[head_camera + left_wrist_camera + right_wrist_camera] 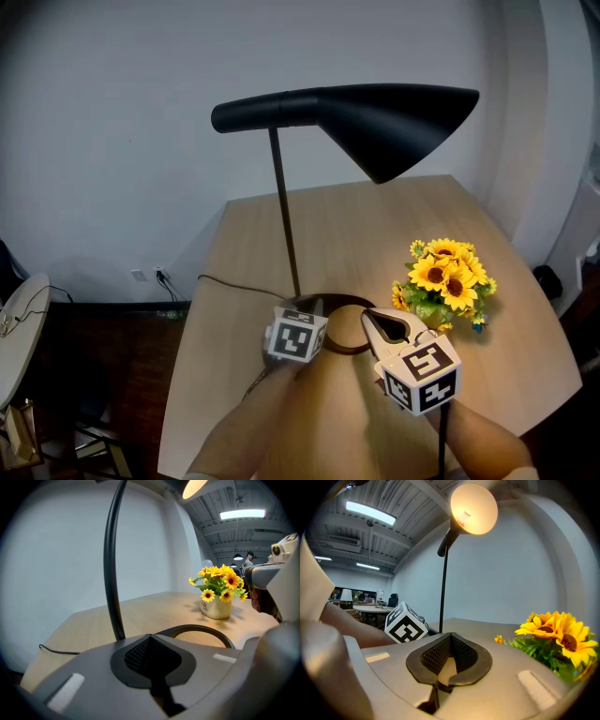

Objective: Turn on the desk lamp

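Nearest, the left gripper and right gripper each have jaws pressed together on nothing, close to the black ring base of the desk lamp on the wooden table. Its thin black stem rises to a cone shade whose bulb glows warm yellow. A pot of sunflowers stands near the base.

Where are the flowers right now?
In the head view, the flowers stand at the right of the table, just right of the lamp base, near the right gripper.
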The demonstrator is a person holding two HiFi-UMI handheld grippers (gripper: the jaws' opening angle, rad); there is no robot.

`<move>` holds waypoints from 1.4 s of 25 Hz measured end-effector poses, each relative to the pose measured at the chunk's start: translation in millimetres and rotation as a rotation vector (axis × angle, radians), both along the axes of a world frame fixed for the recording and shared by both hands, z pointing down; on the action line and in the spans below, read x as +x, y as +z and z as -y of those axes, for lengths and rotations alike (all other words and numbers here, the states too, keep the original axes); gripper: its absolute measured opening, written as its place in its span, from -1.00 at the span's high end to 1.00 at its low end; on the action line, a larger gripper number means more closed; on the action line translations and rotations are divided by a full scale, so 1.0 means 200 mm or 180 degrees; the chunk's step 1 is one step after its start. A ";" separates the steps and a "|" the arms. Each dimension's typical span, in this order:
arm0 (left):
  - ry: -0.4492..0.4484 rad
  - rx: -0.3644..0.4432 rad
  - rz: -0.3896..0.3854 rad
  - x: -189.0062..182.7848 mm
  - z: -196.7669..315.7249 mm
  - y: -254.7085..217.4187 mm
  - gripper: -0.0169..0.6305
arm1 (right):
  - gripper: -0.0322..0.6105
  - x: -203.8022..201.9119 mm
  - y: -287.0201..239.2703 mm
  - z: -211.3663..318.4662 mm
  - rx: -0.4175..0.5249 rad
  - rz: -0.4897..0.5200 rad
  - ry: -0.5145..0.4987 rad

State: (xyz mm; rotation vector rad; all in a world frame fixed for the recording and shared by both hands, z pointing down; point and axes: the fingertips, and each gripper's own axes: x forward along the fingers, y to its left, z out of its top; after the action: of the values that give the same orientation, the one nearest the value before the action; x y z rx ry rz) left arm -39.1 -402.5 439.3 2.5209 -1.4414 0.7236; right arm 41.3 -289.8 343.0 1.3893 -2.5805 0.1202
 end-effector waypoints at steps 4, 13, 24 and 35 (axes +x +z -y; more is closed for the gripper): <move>-0.0008 0.0016 0.0024 0.00 0.00 -0.01 0.97 | 0.90 0.00 0.00 0.01 0.0002 0.0014 0.0008; 0.0022 0.0268 -0.0025 0.06 -0.09 -0.16 0.97 | 0.90 0.04 -0.01 0.02 0.0022 0.0044 0.0114; 0.0147 0.0448 -0.0118 0.13 -0.34 -0.37 0.97 | 0.90 0.09 -0.07 -0.02 0.0038 0.0111 0.0236; 0.0331 0.0592 -0.0380 0.18 -0.72 -0.58 0.97 | 0.90 0.12 -0.22 -0.20 0.0185 0.0070 0.0266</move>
State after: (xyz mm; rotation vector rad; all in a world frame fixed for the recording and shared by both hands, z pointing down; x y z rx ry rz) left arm -2.9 -257.8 323.4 2.7435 -1.4062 0.4634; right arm 65.2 -248.9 298.2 1.5249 -2.5634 0.0742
